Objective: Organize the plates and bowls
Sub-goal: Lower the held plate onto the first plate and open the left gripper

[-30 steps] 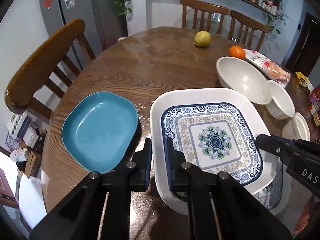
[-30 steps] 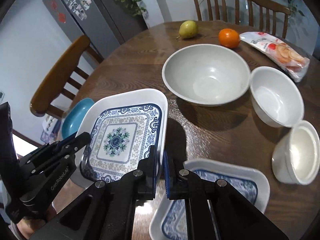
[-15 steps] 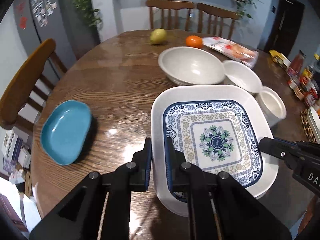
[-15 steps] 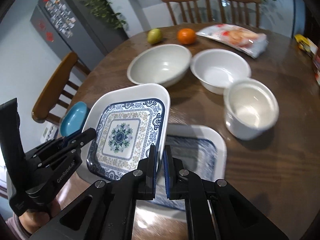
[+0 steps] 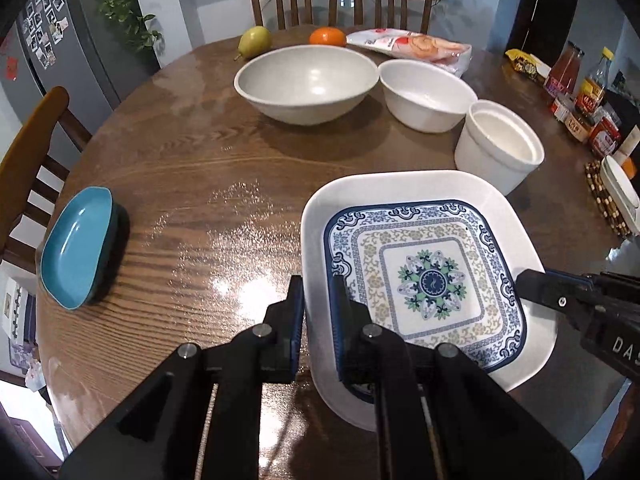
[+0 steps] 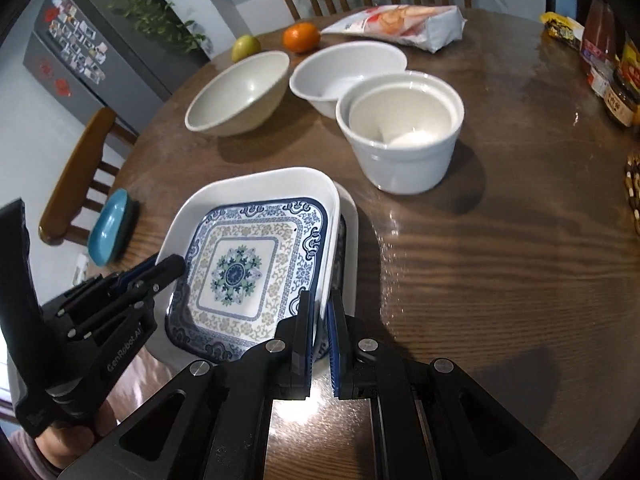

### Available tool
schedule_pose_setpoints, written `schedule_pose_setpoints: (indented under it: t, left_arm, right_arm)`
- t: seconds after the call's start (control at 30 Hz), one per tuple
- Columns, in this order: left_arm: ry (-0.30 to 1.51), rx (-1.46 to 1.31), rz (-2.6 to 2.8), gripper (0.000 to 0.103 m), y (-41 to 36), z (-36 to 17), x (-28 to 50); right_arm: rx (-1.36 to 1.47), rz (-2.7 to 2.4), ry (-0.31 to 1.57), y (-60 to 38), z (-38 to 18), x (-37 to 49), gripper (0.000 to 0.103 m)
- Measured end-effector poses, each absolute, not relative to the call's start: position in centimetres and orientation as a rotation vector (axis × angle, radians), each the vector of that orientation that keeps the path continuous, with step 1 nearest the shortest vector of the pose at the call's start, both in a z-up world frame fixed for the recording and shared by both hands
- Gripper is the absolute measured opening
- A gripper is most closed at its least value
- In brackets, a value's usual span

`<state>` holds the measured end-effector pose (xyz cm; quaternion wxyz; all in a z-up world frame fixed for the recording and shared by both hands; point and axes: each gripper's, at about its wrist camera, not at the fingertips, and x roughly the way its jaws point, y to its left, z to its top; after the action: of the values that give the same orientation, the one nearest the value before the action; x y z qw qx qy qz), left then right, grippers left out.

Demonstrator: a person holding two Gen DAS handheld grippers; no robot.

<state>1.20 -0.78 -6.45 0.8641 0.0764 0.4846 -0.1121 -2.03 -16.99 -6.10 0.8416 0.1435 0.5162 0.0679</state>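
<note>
Patterned plate [image 6: 244, 264] now over second plate [image 6: 350, 240]

The left gripper [image 5: 318, 312], a black two-finger tool with blue pads, points steeply down and is clamped on the near left rim of the square white plate with a blue flower pattern [image 5: 424, 280]. One finger is outside the rim and the other finger is inside it. The right gripper [image 6: 320, 328], of the same black make, also points steeply down and is clamped on the opposite rim of this plate, one finger on each side of the edge. In the right wrist view the left gripper [image 6: 160, 270] comes in from the left side. Below it, at the lower left corner, a part of the person's hand [image 6: 66, 440] holds its black handle.
</note>
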Motion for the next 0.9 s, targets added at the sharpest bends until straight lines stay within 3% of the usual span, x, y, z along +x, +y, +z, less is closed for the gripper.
schedule_pose_setpoints:
  t: [0.43, 0.47, 0.53, 0.6, 0.73, 0.8, 0.9]
  left_arm:
    - [1.045, 0.171, -0.231, 0.015, -1.6, -7.8, 1.2]
    - [1.039, 0.166, -0.238, 0.017, -1.6, -7.6, 1.2]
    - [1.022, 0.152, -0.246, 0.034, -1.5, -7.0, 1.0]
    - [0.998, 0.128, -0.249, 0.059, -1.2, -6.2, 0.8]
    - [0.946, 0.095, -0.222, 0.068, 0.0, -4.6, 0.8]
    - [0.937, 0.077, -0.200, 0.071, 0.9, -4.3, 1.0]
    - [0.935, 0.041, -0.137, 0.074, 3.2, -4.1, 1.4]
  right_arm:
    - [0.235, 0.093, 1.095, -16.6, -6.6, -1.7, 0.008]
    - [0.233, 0.082, 1.092, -16.8, -6.5, -1.8, 0.009]
    - [0.234, 0.070, 1.072, -17.0, -6.1, -1.9, 0.009]
    - [0.224, 0.057, 1.036, -17.2, -5.2, -2.1, 0.009]
    - [0.205, 0.066, 0.977, -17.0, -3.7, -2.1, 0.020]
    - [0.228, 0.107, 0.976, -16.5, -3.4, -1.8, 0.035]
    - [0.225, 0.163, 0.970, -15.0, -3.1, -1.6, 0.041]
